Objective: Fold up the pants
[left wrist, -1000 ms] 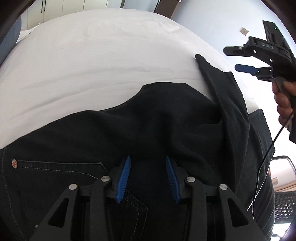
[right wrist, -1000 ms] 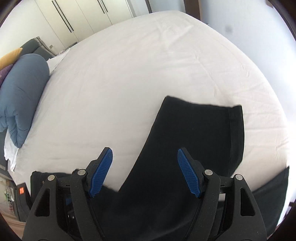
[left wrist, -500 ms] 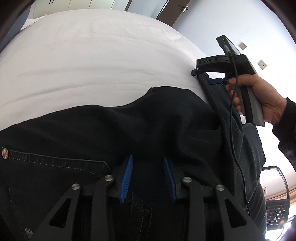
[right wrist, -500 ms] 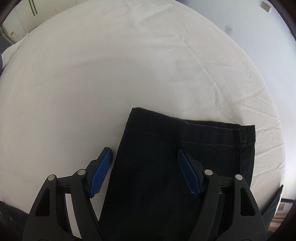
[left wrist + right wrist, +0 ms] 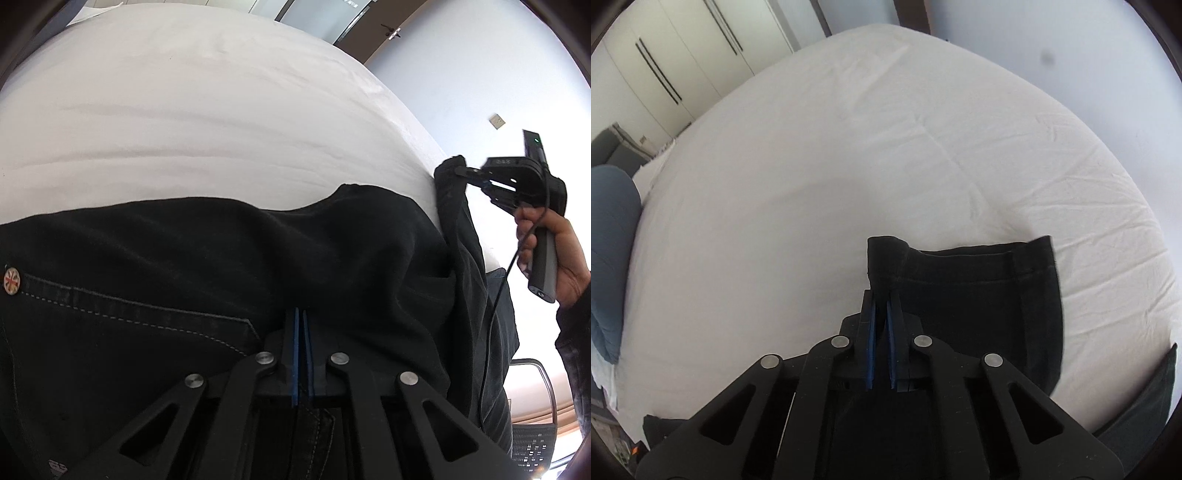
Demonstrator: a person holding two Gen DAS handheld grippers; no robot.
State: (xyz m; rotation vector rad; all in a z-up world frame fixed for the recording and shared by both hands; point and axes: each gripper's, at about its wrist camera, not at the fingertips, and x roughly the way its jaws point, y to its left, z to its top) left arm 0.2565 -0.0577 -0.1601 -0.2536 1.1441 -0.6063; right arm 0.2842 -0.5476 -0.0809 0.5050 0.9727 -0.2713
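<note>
- Two grippers are on one pair of black pants (image 5: 229,266), which lies on a bed with a white sheet (image 5: 207,122).
- The left gripper (image 5: 303,317) has just been closing; its blue pads (image 5: 295,354) now stand almost together, and they pinch the dark denim near the waist, just beside a stitched pocket seam (image 5: 140,325).
- A round metal button (image 5: 12,281) with a red and white pattern sits on the pants at the far left of the left wrist view.
- The right gripper (image 5: 881,306) has also just been closing — its jaws are nearly together and they clamp the corner of a trouser leg at the hem (image 5: 960,258).
- In the right wrist view this corner is lifted a little from the sheet, while the rest of the hem lies flat to the right of the gripper.
- In the left wrist view the right gripper appears at the right edge, with a bunch of black fabric at its tips; a hand (image 5: 561,258) holds its grey handle and a thin black cable (image 5: 498,310) hangs from it.
- The trouser leg runs from this gripper back toward the waist, folded over the main part of the pants.
- A blue cushion (image 5: 609,258) lies at the left edge of the bed, and white wardrobe doors (image 5: 683,62) with dark handles stand behind — well apart from the pants.
</note>
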